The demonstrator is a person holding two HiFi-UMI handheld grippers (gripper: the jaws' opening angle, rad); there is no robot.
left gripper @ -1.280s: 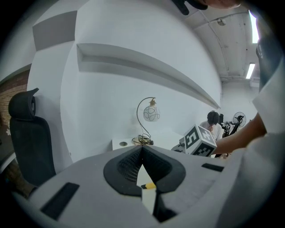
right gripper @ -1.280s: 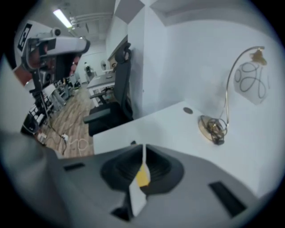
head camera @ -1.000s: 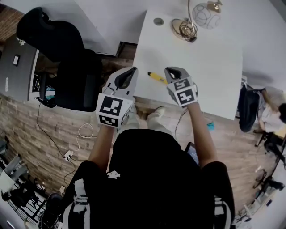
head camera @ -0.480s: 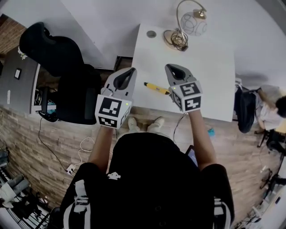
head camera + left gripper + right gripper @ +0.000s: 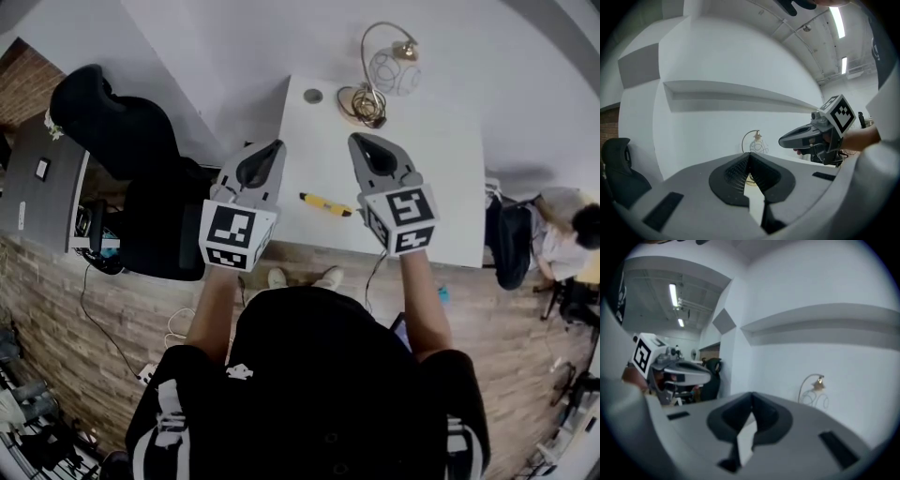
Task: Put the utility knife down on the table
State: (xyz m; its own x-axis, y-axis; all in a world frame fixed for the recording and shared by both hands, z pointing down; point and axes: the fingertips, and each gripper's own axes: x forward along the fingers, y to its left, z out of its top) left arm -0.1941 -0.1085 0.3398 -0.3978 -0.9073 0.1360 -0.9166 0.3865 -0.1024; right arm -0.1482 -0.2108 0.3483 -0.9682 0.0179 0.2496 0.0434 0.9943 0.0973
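The yellow utility knife (image 5: 326, 203) lies flat on the white table (image 5: 441, 178), close to its near edge, and nothing touches it. Both grippers hang in the air above that edge, pointing almost level at the wall. The left gripper (image 5: 273, 148) is left of the knife and the right gripper (image 5: 362, 142) is just right of it. In the left gripper view the left gripper (image 5: 749, 155) has its jaws closed tip to tip with nothing between them. The right gripper (image 5: 751, 394) is likewise shut and empty in its own view.
A curved lamp with a wire globe (image 5: 380, 75) stands at the table's far end beside a round cable grommet (image 5: 312, 96). A black office chair (image 5: 122, 122) sits left of the table. Another person (image 5: 567, 234) is at the right. Cables lie on the wooden floor.
Both grippers have risen from just over the table to well above it, the right one more. The knife has stayed where it lies on the table.
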